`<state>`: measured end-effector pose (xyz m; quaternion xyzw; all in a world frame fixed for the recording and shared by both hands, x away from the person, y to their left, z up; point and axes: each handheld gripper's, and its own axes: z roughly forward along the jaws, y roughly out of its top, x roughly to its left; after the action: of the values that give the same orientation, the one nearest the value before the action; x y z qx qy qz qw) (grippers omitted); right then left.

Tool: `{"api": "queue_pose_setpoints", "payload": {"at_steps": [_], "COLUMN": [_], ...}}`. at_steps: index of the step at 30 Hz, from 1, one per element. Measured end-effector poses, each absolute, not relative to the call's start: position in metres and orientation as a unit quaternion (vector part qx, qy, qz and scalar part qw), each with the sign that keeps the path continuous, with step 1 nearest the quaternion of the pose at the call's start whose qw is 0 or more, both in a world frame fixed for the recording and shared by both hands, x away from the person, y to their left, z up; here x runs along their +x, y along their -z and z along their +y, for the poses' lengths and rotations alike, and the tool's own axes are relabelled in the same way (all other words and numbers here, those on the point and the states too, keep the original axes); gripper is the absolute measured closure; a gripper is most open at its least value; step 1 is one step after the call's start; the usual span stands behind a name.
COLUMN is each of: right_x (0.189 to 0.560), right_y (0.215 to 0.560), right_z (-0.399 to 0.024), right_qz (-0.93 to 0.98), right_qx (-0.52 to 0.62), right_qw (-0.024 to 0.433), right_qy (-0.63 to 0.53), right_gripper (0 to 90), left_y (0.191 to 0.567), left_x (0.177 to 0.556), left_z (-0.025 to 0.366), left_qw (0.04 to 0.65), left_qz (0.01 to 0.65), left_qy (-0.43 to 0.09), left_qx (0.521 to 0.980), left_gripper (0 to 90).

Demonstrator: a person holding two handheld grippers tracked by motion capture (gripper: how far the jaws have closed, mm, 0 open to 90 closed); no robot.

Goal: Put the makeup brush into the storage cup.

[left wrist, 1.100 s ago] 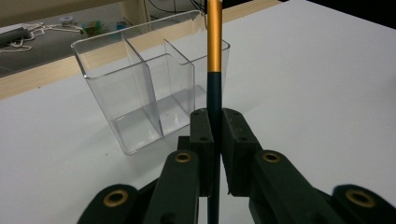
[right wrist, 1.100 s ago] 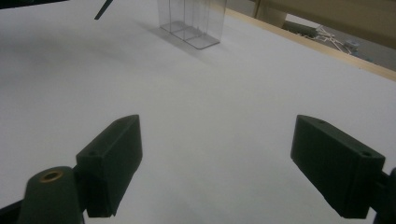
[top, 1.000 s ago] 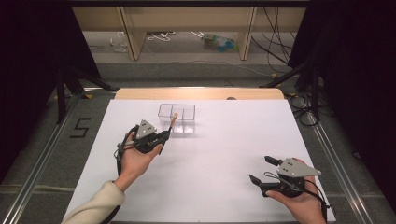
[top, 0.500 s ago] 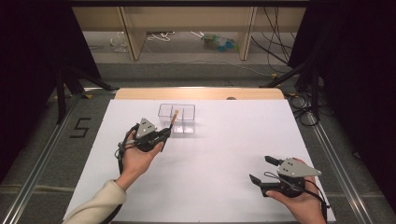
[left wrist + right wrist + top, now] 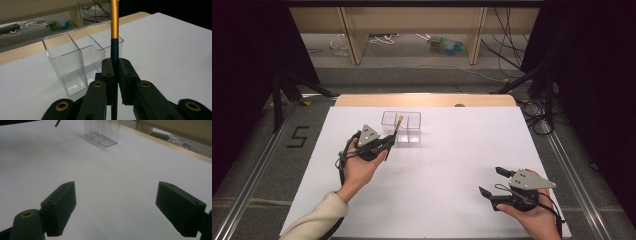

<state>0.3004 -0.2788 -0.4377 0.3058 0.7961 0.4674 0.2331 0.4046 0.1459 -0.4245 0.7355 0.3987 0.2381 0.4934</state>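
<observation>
Left gripper [image 5: 388,141] clamped tight on thin pen-like stick [image 5: 114,30], dark lower shaft, gold upper part, upright betw the pads [image 5: 108,72], tip up. Prob light, stiff, smooth & round, so apt to twist or slide if squeezed off-centre; best held on dark shaft near mid-length, approx where pinched now. Clear plastic organizer [image 5: 82,56] w/ compartments just beyond & a bit left of gripper; looks thin-walled, light, easy to tip if bumped. Right gripper [image 5: 498,183] wide open, holding nothing, low over bare white desk [image 5: 447,165], well apart from stick & organizer.
</observation>
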Motion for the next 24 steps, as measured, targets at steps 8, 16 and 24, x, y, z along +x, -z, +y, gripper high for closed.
{"api": "queue_pose_setpoints", "payload": {"at_steps": [8, 16, 24], "right_x": [0.3005, 0.3005, 0.3006], "right_y": [0.4379, 0.438, 0.4381], "right_z": [-0.2789, -0.2791, -0.2791], "right_qz": [0.796, 0.796, 0.796], "right_qx": [0.309, 0.308, 0.309], "right_qw": [0.23, 0.231, 0.229], "right_qy": [-0.467, -0.467, -0.467], "right_gripper": [17.6, 17.6, 17.7], "left_y": [0.423, 0.4206, 0.4196], "left_x": [0.4057, 0.4071, 0.4084], "left_z": [0.1447, 0.1433, 0.1414], "left_qw": [0.495, 0.497, 0.499], "left_qz": [0.398, 0.393, 0.392], "left_qy": [-0.238, -0.242, -0.244], "left_qx": [0.735, 0.735, 0.733], "left_gripper": [83.4, 83.4, 83.4]}}
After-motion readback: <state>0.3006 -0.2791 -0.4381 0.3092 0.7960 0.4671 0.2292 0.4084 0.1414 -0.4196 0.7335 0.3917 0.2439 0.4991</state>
